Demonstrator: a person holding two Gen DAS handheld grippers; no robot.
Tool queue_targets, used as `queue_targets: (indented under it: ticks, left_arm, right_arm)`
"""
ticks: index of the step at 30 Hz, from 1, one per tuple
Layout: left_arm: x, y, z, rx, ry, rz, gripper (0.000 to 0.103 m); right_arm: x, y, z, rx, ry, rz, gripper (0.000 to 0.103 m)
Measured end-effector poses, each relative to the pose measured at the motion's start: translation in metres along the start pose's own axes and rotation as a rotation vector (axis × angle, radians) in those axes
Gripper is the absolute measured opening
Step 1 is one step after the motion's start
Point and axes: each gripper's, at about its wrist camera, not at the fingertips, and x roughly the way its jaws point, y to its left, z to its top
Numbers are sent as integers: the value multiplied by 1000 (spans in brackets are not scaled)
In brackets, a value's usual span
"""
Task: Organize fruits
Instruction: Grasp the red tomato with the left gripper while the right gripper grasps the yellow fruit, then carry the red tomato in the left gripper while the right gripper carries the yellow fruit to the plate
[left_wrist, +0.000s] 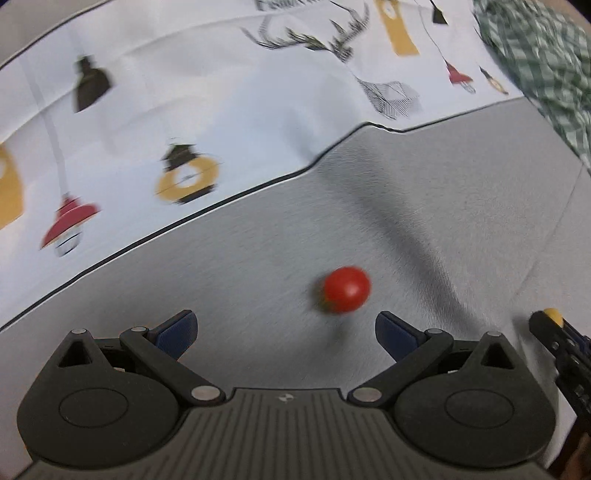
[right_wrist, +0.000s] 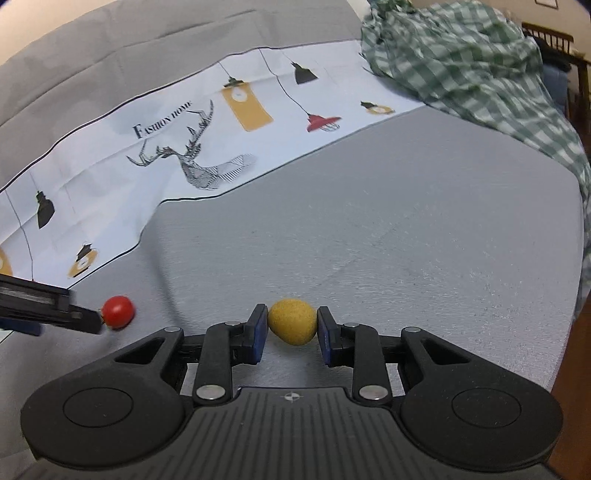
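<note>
The right gripper (right_wrist: 291, 334) is clamped on a yellow fruit (right_wrist: 292, 321), its blue pads pressing the fruit's two sides, while the left gripper (left_wrist: 286, 332) hangs with its jaws spread wide and empty just short of a red fruit (left_wrist: 346, 289). Both fruits are on the grey bed cover (right_wrist: 424, 229), the red one lying to the left of the yellow one and apart from it, with a white printed cloth (right_wrist: 177, 147) spread further back and a green checked cloth (right_wrist: 472, 62) bunched at the far right. To finish this step well, the left gripper would do best to shift a little towards its right pad so the red fruit sits centred between the pads, then lower until the pads flank its widest part before closing gently, since a round smooth fruit on soft fabric is likely to roll away if nudged from one side. The right gripper's hold looks square and should lift straight up. The yellow fruit is egg-shaped with a matt, finely speckled skin; the red one is small, round and glossy, much like a cherry tomato, though motion blur softens its outline in the left wrist view.
</note>
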Motion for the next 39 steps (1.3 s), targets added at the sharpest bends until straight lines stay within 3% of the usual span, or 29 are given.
queue_targets:
  ticks: [2,4,6,7,10,13,20,29,39]
  left_arm:
    - [10,-4,4,4,10,-18,99]
    - [18,-6,8,-6,16,-36,87]
    - [21,-6,11,-14,26,-72,44]
    - [19,-7,13,-15,10,-74,35]
    - [10,-10,13,-15,3,-61,34]
    - [-8,-16,7,14,-20,1,34]
    - [-82,-8,-21,13,-76,87,34]
    - [-202,35,-90,-57,-147,188,34]
    - [-330,89,-199,-166,-205,291,34]
  right_arm:
    - [4,-3,2,6,3,3,30]
    - [3,-3,3,-1,-3,12,30]
    - [3,-1,5,-7,-7,18,30]
    - [2,0,6,-8,-7,21,30]
    - [0,0,8,-6,-12,22,30]
    - [-7,3,11,-14,-25,25,30]
    - [-46,24,23,-48,-59,85,30]
    - [-138,72,14,-149,-67,232,30]
    - [-252,132,-39,-316,9,476,30]
